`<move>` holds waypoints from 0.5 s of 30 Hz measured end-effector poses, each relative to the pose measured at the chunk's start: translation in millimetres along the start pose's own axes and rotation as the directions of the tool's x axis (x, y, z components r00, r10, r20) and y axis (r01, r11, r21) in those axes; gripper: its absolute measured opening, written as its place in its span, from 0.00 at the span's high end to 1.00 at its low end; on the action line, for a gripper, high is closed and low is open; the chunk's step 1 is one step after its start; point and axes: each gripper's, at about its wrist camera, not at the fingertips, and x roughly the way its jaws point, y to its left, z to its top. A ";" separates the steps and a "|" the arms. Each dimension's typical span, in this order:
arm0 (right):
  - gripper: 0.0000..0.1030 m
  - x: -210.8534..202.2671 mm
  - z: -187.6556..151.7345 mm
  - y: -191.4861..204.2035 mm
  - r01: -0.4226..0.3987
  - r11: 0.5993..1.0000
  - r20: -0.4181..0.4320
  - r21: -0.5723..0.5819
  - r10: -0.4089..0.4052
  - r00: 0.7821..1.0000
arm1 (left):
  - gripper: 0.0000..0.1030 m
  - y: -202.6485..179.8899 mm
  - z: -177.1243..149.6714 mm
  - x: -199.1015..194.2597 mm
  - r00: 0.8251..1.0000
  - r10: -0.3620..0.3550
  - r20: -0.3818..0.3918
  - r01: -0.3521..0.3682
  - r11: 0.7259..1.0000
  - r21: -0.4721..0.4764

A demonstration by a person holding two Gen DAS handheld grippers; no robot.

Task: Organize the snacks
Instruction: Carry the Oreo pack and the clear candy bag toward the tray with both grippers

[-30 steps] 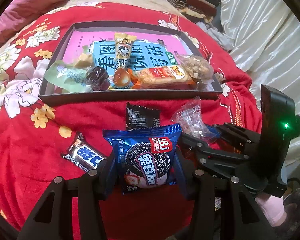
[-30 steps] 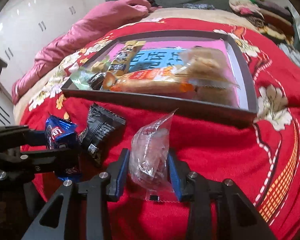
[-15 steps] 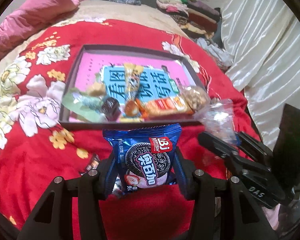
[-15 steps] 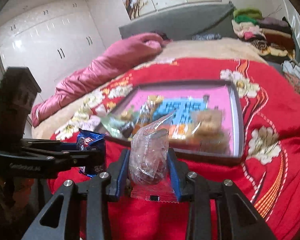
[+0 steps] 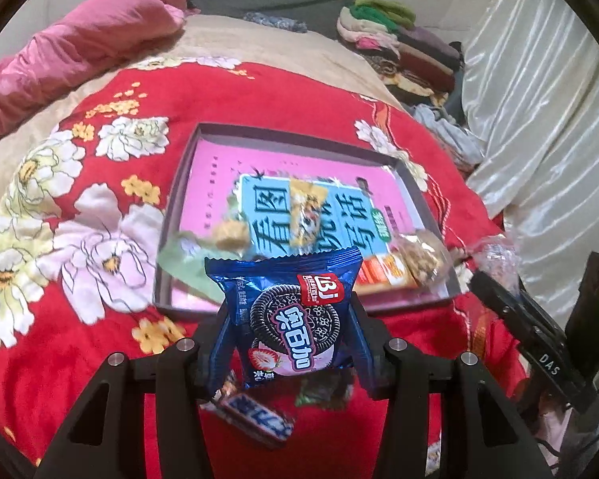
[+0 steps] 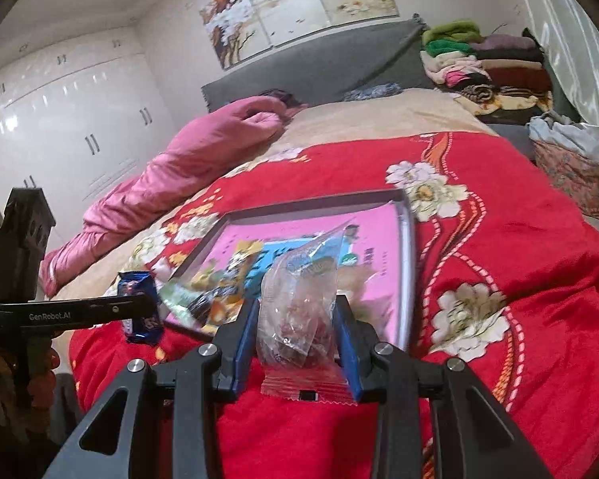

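My left gripper [image 5: 289, 315] is shut on a blue cookie packet [image 5: 289, 311] showing a black sandwich cookie, held above the red floral blanket just short of the tray's near rim. My right gripper [image 6: 297, 327] is shut on a clear bag of reddish sweets [image 6: 297, 319], raised in front of the same tray. The grey-rimmed tray [image 5: 187, 183] [image 6: 405, 263] has a pink and blue book cover as its floor and holds several wrapped snacks. Each gripper shows in the other's view: the right gripper [image 5: 475, 275] at the right, the left gripper [image 6: 141, 307] at the left.
A blue-and-white candy bar [image 5: 255, 419] and a small dark-green wrapped sweet [image 5: 323, 391] lie on the blanket under my left gripper. A pink quilt [image 6: 179, 167] lies along the bed's left side. Folded clothes [image 6: 483, 68] are stacked at the headboard's right. White curtains [image 5: 539, 119] hang at the right.
Both grippers have risen off the blanket with their packets and moved toward the tray. The black packet and candy bar stayed on the blanket below.
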 end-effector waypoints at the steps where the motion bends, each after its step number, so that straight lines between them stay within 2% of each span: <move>1: 0.64 0.5 1.7 -3.2 0.007 1.000 0.002 0.004 -0.007 1.000 | 0.49 0.8 2.7 1.9 1.000 0.003 0.005 -0.003 1.000 -0.004; 15: 0.64 13.9 11.3 -25.1 0.106 0.994 -0.004 0.005 -0.106 0.994 | 0.49 -2.5 19.9 30.2 0.998 0.050 0.027 -0.050 0.999 0.007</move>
